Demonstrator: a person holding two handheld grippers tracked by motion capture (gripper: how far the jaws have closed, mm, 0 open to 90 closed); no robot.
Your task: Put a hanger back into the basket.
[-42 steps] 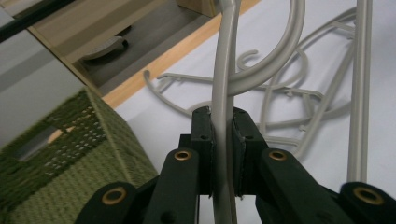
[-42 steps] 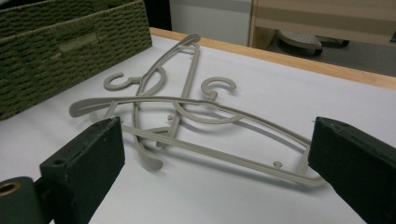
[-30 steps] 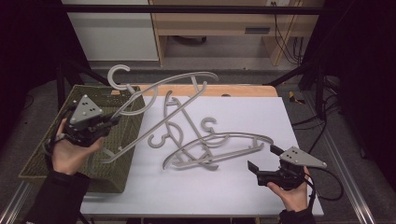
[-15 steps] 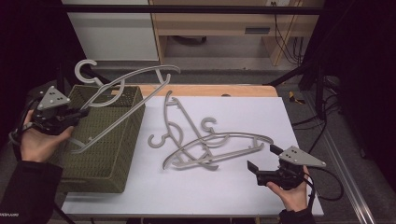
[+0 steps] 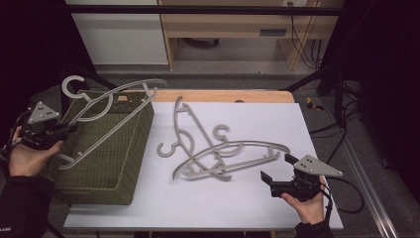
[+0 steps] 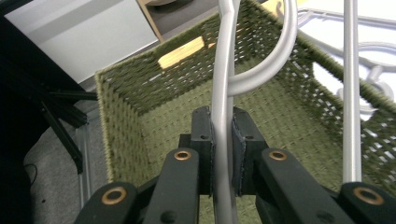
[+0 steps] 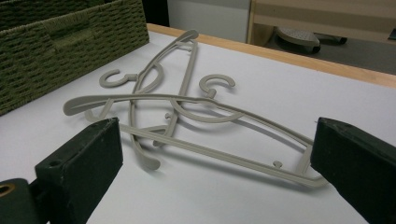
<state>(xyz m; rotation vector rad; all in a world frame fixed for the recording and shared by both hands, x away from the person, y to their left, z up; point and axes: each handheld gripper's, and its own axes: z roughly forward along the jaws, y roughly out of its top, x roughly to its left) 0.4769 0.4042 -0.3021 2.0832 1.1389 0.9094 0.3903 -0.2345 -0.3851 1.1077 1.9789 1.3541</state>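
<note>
High view: left gripper [image 5: 69, 130] clamped on hanger [image 5: 116, 106] over basket [image 5: 133, 163]; lower level inside rim before releasing; right gripper [image 5: 265, 182] spread wide.

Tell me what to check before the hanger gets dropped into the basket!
1. Left gripper holds the hanger tightly: ok, its jaws pinch the bar.
2. Hanger is over the basket: ok, though the hook pokes past the far rim.
3. Basket has room inside: ok, the woven bottom looks bare.
4. Hanger hangs free of the two hangers on the table: ok.
5. Right gripper is out of the way: ok, open, near the table's front right.
6. Hanger will lie flat inside: cannot tell.
</note>
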